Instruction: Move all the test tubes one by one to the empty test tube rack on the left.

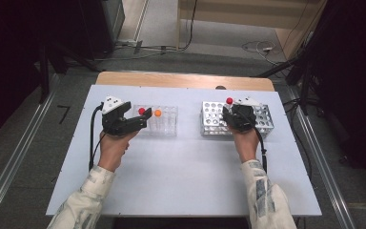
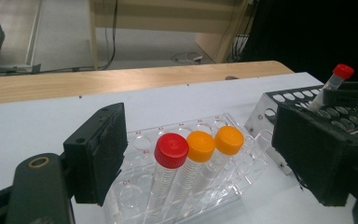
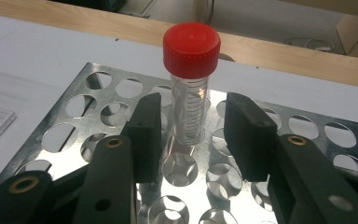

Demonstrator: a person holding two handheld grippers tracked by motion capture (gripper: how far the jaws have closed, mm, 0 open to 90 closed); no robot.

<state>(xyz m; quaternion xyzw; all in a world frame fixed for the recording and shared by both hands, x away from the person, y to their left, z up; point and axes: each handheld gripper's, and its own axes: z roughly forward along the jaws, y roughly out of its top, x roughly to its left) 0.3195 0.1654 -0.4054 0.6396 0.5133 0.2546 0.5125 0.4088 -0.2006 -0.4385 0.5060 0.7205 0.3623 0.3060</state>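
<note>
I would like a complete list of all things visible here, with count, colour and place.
table: one, white top with a wooden far edge, centre.
clear rack: one, transparent, table left.
metal rack: one, silver, table right.
red-capped tubes: two; one in the clear rack, one standing in the metal rack.
orange-capped tubes: two, in the clear rack.
left gripper: black, open around the clear rack's tubes.
right gripper: black, jaws either side of the red-capped tube, apart from it.

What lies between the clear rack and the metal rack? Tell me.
Nothing: in the high view a bare strip of white table separates the clear rack from the metal rack.
</note>
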